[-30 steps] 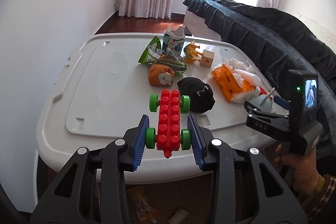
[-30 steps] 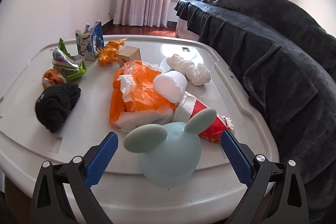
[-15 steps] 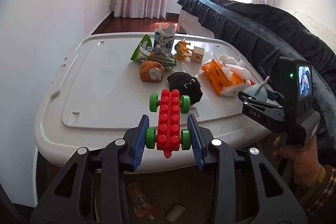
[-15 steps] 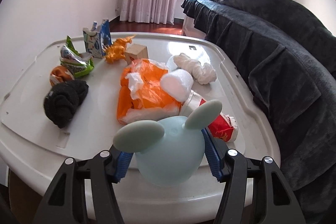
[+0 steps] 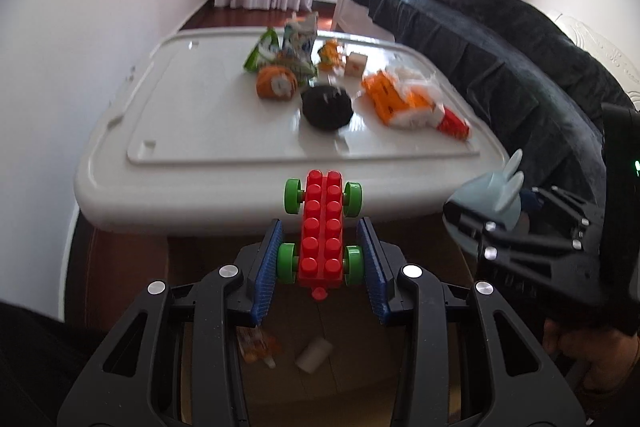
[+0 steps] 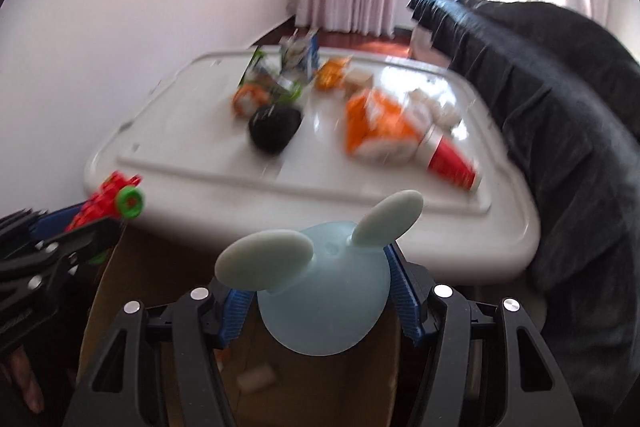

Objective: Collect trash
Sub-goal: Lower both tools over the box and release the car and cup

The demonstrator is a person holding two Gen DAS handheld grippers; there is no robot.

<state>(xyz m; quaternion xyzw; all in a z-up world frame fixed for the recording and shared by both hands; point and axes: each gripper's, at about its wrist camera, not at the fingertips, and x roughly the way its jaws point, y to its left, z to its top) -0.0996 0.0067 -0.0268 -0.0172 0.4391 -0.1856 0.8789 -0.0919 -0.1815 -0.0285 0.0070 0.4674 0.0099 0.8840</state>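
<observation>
My left gripper (image 5: 323,259) is shut on a red brick toy car (image 5: 322,231) with green wheels and holds it off the white table's (image 5: 192,163) near edge. It also shows in the right wrist view (image 6: 116,201). My right gripper (image 6: 320,291) is shut on a pale blue eared toy (image 6: 320,287), also seen in the left wrist view (image 5: 494,195). Both hang above a brown cardboard box (image 6: 132,279). On the table lie an orange bag (image 5: 400,99), a red cup (image 5: 452,121), a black sock ball (image 5: 326,107) and wrappers (image 5: 280,55).
A dark sofa (image 5: 500,39) runs along the table's right side. A white wall (image 5: 80,27) stands on the left. Inside the box lie an orange wrapper (image 5: 256,345) and a white roll (image 5: 314,355). A wooden block (image 5: 356,65) and an orange figure (image 5: 331,53) sit at the table's back.
Both grippers have pulled back from the table and now hang past its near edge over the box, each holding its toy. The right gripper closed on the blue toy.
</observation>
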